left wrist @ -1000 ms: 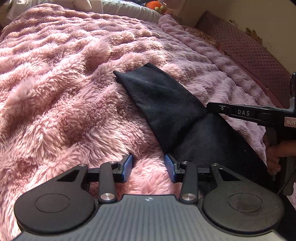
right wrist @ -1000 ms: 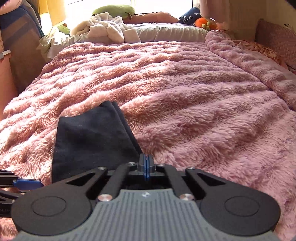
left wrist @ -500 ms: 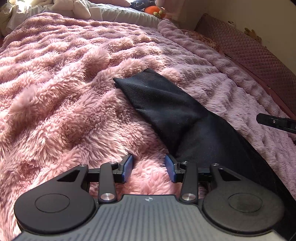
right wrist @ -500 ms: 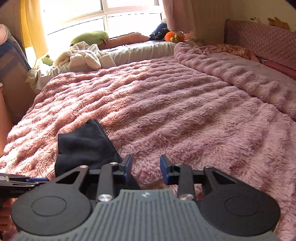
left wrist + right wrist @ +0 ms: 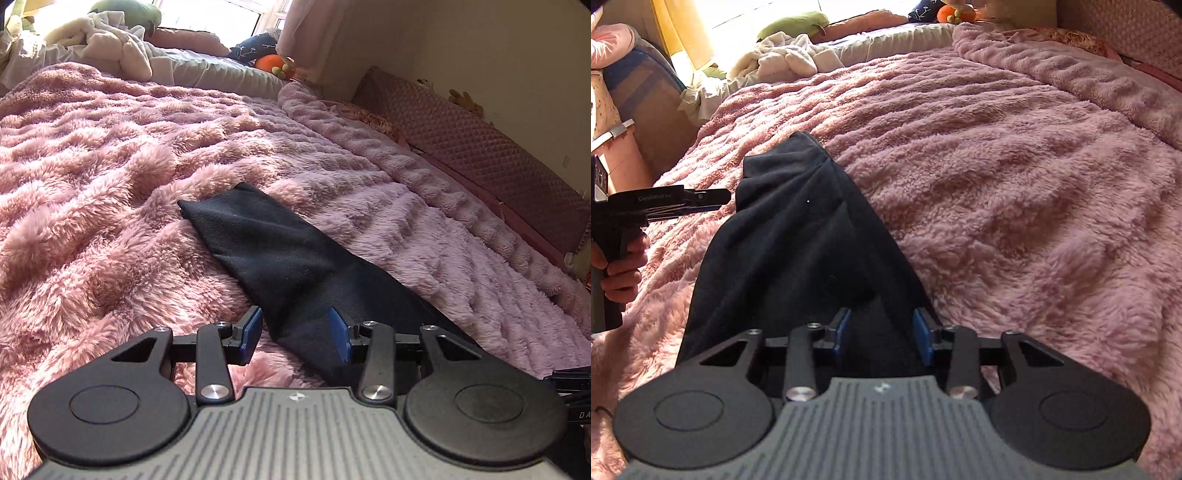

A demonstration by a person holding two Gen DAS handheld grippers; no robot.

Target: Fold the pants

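Observation:
The black pants (image 5: 280, 258) lie folded lengthwise on a fluffy pink blanket (image 5: 92, 206), running away from me. My left gripper (image 5: 295, 334) is open, its blue pads either side of the pants' near left edge. In the right wrist view the pants (image 5: 798, 236) spread from under my right gripper (image 5: 881, 334), which is open with the dark cloth between its pads. The left gripper (image 5: 713, 197) also shows there at the left, held in a hand beside the pants.
White crumpled bedding (image 5: 110, 48) and an orange plush toy (image 5: 273, 64) lie at the bed's far end. A quilted pink headboard (image 5: 480, 147) runs along the right. A lilac blanket roll (image 5: 1089, 74) lies at the right. Furniture (image 5: 624, 122) stands beside the bed at left.
My right gripper opened and moved back over the near end of the pants. My left gripper shifted right so its pads straddle the pants' edge. Both views tilted up.

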